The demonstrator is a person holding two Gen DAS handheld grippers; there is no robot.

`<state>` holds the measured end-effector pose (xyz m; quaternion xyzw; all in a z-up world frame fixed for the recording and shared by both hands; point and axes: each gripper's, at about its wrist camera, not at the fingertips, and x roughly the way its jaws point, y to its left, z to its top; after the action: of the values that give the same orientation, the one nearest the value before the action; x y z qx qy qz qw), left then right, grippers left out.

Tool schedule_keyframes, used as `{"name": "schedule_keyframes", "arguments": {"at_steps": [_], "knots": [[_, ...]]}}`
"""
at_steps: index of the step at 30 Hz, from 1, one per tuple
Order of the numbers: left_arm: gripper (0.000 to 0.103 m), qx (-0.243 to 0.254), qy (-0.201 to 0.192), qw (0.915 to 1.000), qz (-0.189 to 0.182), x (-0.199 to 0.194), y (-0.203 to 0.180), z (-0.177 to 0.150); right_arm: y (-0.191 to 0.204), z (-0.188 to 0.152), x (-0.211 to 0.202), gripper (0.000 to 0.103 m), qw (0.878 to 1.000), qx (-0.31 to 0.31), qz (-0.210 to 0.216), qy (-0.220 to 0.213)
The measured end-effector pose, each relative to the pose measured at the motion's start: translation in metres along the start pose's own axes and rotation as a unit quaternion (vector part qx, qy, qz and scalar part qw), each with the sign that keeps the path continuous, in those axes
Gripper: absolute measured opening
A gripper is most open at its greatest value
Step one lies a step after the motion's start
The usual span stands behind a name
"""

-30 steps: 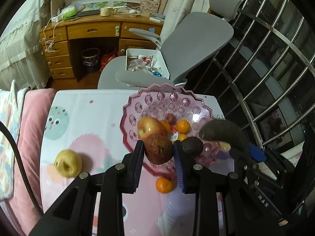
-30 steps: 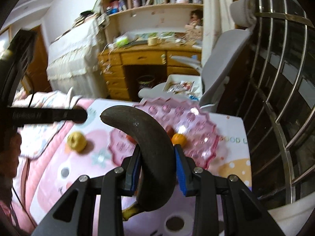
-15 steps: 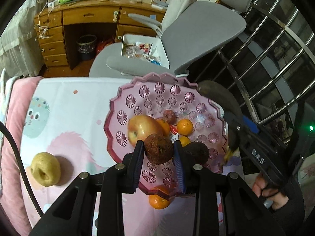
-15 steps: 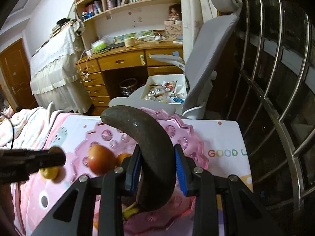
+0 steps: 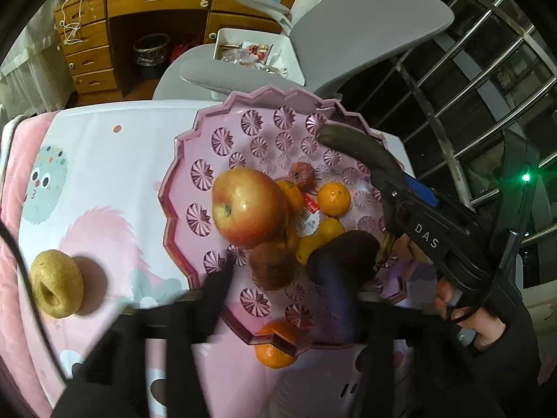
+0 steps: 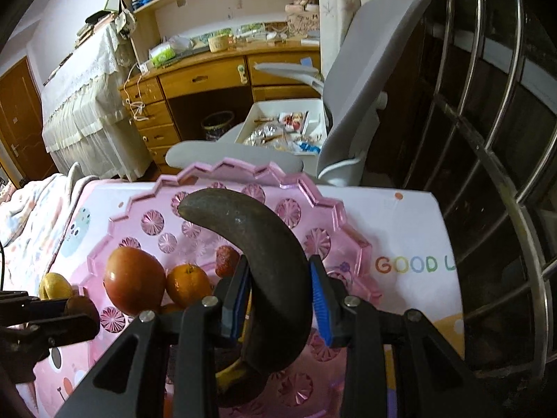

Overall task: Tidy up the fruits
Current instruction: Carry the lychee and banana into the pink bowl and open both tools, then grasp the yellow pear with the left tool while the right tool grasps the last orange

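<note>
In the left wrist view a pink plate (image 5: pixel 181 160) holds a red apple (image 5: pixel 249 207), small oranges (image 5: pixel 334 198) and a dark round fruit (image 5: pixel 351 247). My left gripper (image 5: pixel 275 261) is blurred and its jaws are opening. A brown wrinkled fruit (image 5: pixel 273 266) lies on the plate between them, clear of the pads. My right gripper (image 6: pixel 278 296) is shut on a blackened banana (image 6: pixel 264 244) and holds it over the plate (image 6: pixel 243 170). The banana (image 5: pixel 362 153) hangs above the plate's right side. A yellow fruit (image 5: pixel 57 287) and one orange (image 5: pixel 275 351) lie on the tablecloth.
A grey office chair (image 5: pixel 365 24) with a white box (image 5: pixel 250 48) on its seat stands just beyond the table's far edge. Behind it is a wooden desk (image 5: pixel 156 0). Metal window bars (image 5: pixel 487 69) run along the right. A pink blanket (image 5: pixel 14 244) borders the left.
My left gripper's jaws have parted and let go of the brown fruit, which now lies on the plate. Both grippers have sunk toward the plate, the right one still carrying the banana.
</note>
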<state>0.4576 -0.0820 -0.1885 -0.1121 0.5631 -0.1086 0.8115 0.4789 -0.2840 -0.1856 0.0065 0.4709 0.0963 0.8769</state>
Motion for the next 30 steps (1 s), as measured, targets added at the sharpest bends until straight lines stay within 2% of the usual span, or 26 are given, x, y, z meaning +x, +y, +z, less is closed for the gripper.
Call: {"name": "schedule_keyframes", "arguments": {"at_steps": [3, 6, 11, 16, 22, 30], "knots": [[0.069, 0.005, -0.008, 1.0, 0.002, -0.006, -0.003, 0.0, -0.002, -0.001, -0.003, 0.037, 1.0, 0.009, 0.003, -0.007], [0.071, 0.004, -0.009, 0.9999, 0.006, -0.011, -0.003, -0.001, -0.004, 0.0, -0.015, 0.052, 1.0, 0.022, 0.012, -0.019], [0.074, -0.002, -0.019, 0.9998, 0.009, -0.028, 0.0, -0.005, -0.004, 0.002, -0.032, 0.053, 0.999, 0.029, 0.008, -0.015], [0.077, -0.01, -0.038, 0.9991, 0.018, -0.054, 0.009, -0.012, -0.008, 0.0, -0.048, 0.06, 0.997, 0.07, 0.009, 0.011], [0.083, -0.027, -0.06, 0.9971, 0.038, -0.085, 0.041, -0.02, -0.009, -0.008, -0.067, 0.062, 0.989, 0.137, 0.014, 0.044], [0.086, -0.046, -0.039, 0.995, 0.08, -0.103, 0.097, -0.034, 0.004, -0.026, -0.086, 0.065, 0.971, 0.218, 0.019, 0.098]]}}
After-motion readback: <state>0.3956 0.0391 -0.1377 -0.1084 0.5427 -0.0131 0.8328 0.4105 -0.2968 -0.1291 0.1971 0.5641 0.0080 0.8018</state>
